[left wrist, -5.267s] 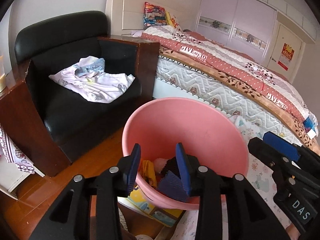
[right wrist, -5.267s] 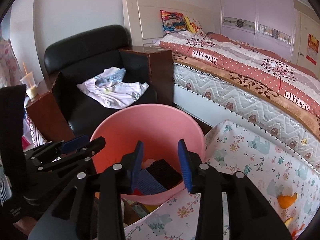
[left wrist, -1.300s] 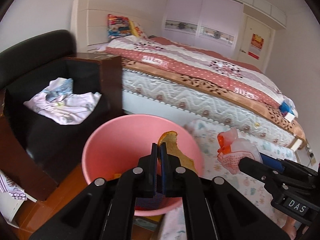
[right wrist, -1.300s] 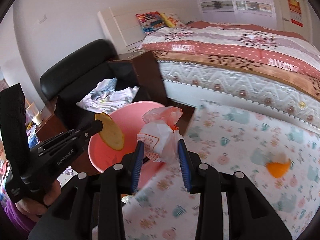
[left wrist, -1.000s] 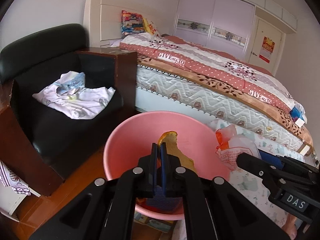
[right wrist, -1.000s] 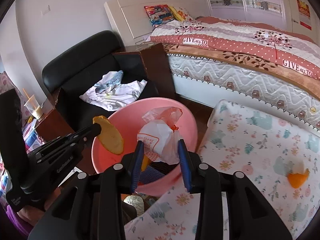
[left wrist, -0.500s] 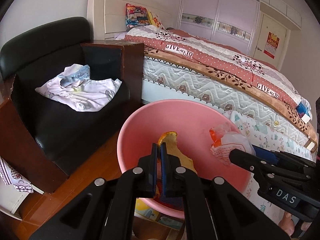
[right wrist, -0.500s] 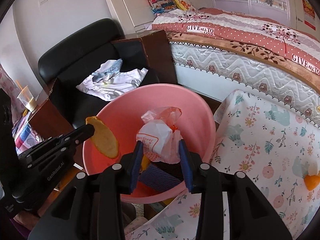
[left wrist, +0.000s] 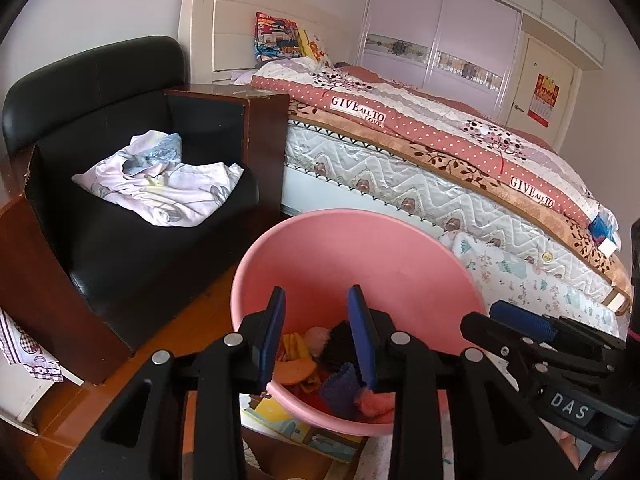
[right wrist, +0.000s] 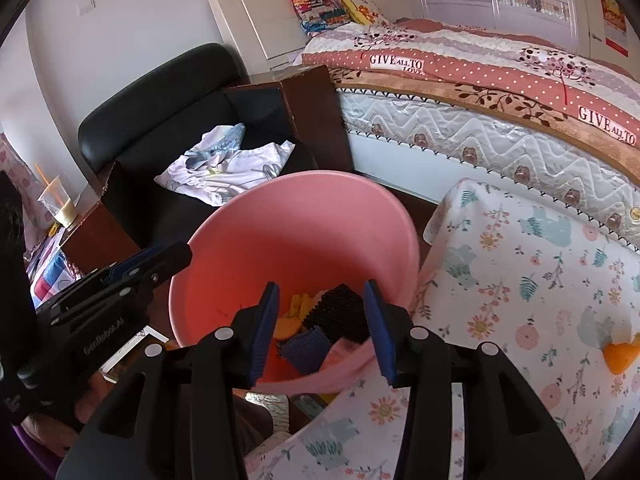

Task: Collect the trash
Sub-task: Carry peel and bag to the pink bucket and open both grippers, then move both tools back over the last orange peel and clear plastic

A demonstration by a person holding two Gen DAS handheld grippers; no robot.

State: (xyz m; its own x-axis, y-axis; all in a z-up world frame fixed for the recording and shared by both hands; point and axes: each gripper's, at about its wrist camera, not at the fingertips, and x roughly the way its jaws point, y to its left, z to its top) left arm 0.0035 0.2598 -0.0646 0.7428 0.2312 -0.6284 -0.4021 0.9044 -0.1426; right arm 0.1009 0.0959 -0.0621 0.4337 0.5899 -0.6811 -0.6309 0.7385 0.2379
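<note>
Left wrist view: both grippers empty over the pink bin

Left wrist view, left to right: a black armchair [left wrist: 120,184] with a crumpled white cloth [left wrist: 160,184] on its seat stands beside the bed [left wrist: 460,160]. Between them, on the floor, sits the pink bin [left wrist: 360,256]. The left gripper [left wrist: 316,336] hangs over its near rim; its jaws have just been opening and stand apart with nothing between them. Below, inside the bin, lie an orange peel [left wrist: 296,368], a black scrap and blue and pink pieces.

Right wrist view: the right gripper [right wrist: 320,328] also hangs over the bin's near rim, jaws just opening, apart, clamping nothing. A floral mat [right wrist: 540,280] lies right of the bin, touching it, with one orange scrap [right wrist: 620,354] on it.
</note>
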